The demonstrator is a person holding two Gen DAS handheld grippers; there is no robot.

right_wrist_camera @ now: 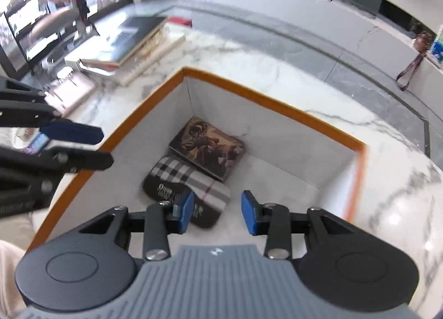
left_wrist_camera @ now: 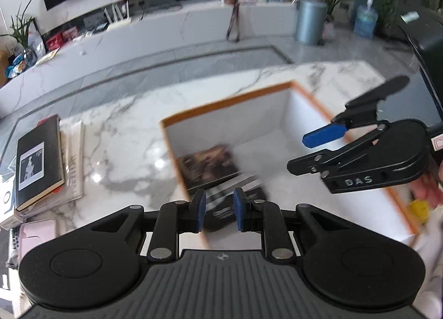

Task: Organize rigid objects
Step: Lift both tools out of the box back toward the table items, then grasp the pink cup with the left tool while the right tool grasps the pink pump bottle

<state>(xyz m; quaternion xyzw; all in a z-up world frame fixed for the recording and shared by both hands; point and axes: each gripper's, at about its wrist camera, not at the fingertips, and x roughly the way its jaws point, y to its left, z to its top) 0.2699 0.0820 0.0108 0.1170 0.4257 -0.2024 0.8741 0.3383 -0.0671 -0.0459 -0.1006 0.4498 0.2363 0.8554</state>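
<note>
Two flat cases, a picture-printed one (right_wrist_camera: 207,147) and a plaid one (right_wrist_camera: 188,180), lie inside the orange-rimmed box (right_wrist_camera: 265,103) just beyond our empty, parted right gripper (right_wrist_camera: 217,212) and empty, nearly shut left gripper (left_wrist_camera: 219,212), so we judge the drop finished and the stacked books (left_wrist_camera: 38,161) far to the left gripper's left next.

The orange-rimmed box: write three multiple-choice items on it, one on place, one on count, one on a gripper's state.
1. Where does the plaid case lie?
A. in the box
B. on the book stack
C. on the floor

2. How many items lie in the box?
A. none
B. two
C. five

3. What does the right gripper hold?
A. the plaid case
B. a book
C. nothing

Answers: 1 A, it rests on the box floor beside the brown case. 2 B, only those two show inside. 3 C, its pads stand apart with nothing between them.
</note>
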